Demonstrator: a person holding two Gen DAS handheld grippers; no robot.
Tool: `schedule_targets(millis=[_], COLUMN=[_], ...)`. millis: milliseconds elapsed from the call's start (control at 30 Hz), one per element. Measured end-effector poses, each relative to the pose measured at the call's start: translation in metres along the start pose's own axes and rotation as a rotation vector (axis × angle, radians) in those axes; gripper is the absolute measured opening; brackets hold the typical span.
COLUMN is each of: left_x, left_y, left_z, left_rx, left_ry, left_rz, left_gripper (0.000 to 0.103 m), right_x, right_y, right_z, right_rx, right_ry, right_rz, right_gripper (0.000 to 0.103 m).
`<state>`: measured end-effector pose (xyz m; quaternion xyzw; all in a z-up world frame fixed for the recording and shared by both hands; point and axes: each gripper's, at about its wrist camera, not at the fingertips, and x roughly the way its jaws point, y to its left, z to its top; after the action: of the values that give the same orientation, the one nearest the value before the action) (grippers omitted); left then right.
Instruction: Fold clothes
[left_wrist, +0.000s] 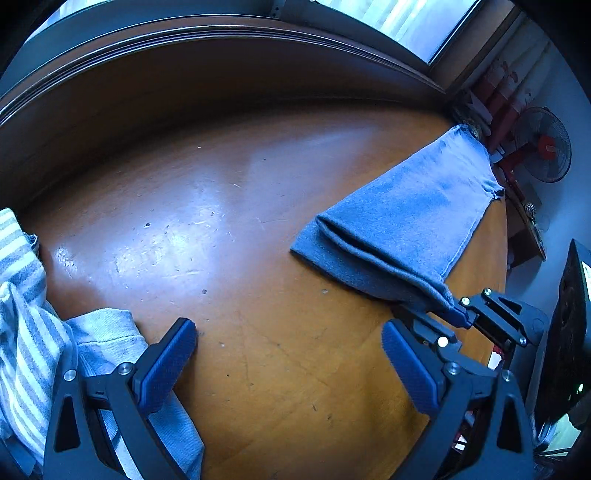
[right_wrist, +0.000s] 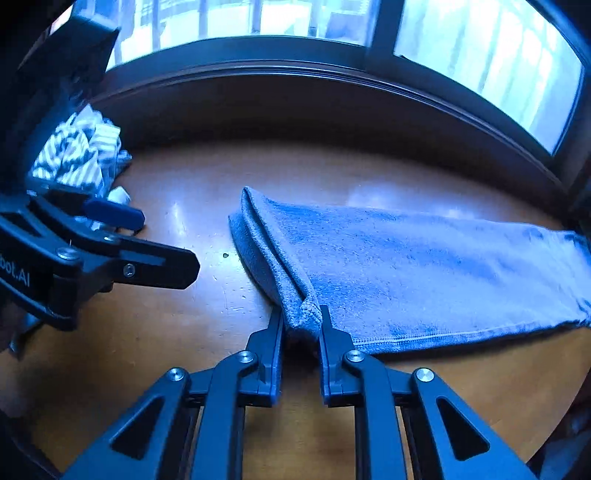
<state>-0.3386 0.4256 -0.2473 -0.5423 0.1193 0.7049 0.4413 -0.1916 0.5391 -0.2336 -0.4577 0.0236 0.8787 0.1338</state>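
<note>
The right gripper (right_wrist: 301, 325) pinches the near corner of the folded blue garment (right_wrist: 406, 266) on the wooden table (right_wrist: 184, 332), likely to drag it. Left of the garment, the left gripper (left_wrist: 288, 354) hangs spread and empty.

Glossy wooden table (left_wrist: 229, 229), dark window frame (right_wrist: 380, 55), bright daylight, standing fan (left_wrist: 545, 146) by wall

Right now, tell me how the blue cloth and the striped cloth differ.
The blue cloth is plain; the striped cloth has pale bands. The blue cloth lies folded long and flat; the striped cloth sits bunched in a heap. The right tongs pinch the blue cloth's corner; nothing grips the striped cloth. Both rest on the wooden table.
</note>
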Motion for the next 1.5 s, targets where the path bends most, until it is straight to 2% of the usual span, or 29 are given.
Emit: schedule_targets(millis=[133, 200, 367, 433, 567, 633, 733, 833, 967, 1067, 1200, 1300, 1500], left_x=[-0.002, -0.003, -0.005, -0.005, -0.001, 0.003, 0.01, 0.023, 0.041, 0.055, 0.076, 0.084, 0.083], left_y=[-0.001, -0.003, -0.008, -0.013, -0.026, -0.034, -0.048, -0.064, -0.087, -0.104, -0.112, -0.117, -0.112], left_z=[-0.001, -0.001, 0.005, 0.008, 0.018, 0.026, 0.041, 0.06, 0.081, 0.093, 0.098, 0.096, 0.087], left_rx=[-0.005, -0.003, 0.011, 0.024, 0.058, 0.076, 0.112, 0.165, 0.273, 0.352, 0.443, 0.468, 0.399], left_ry=[-0.005, -0.012, -0.024, -0.025, -0.032, -0.038, -0.048, -0.051, -0.066, -0.074, -0.048, -0.038, 0.001], left_rz=[-0.006, -0.008, -0.024, -0.031, -0.042, -0.054, -0.071, -0.053, 0.027, 0.08, 0.159, 0.184, 0.135], left_gripper=[0.102, 0.102, 0.102, 0.102, 0.102, 0.102, 0.102, 0.102, 0.102, 0.102, 0.102, 0.103, 0.103], right_x=[-0.011, -0.02, -0.038, -0.042, -0.037, -0.03, -0.024, -0.027, -0.029, -0.028, -0.013, -0.003, -0.01], right_y=[-0.01, -0.024, -0.076, -0.095, -0.118, -0.127, -0.135, -0.14, -0.138, -0.142, -0.146, -0.143, -0.142], right_z=[-0.002, -0.002, -0.007, -0.012, -0.021, -0.024, -0.024, -0.027, -0.028, -0.03, -0.027, -0.021, -0.03], right_rx=[0.059, 0.126, 0.389, 0.479, 0.58, 0.604, 0.603, 0.604, 0.578, 0.552, 0.542, 0.503, 0.437], right_ry=[-0.012, -0.033, -0.109, -0.136, -0.13, -0.114, -0.089, -0.087, -0.109, -0.105, -0.077, -0.065, -0.011], right_rz=[0.076, 0.145, 0.295, 0.314, 0.281, 0.222, 0.145, 0.113, 0.019, -0.032, -0.037, -0.051, -0.054], right_gripper=[0.015, 0.015, 0.015, 0.015, 0.016, 0.02, 0.033, 0.04, 0.048, 0.049, 0.049, 0.049, 0.049])
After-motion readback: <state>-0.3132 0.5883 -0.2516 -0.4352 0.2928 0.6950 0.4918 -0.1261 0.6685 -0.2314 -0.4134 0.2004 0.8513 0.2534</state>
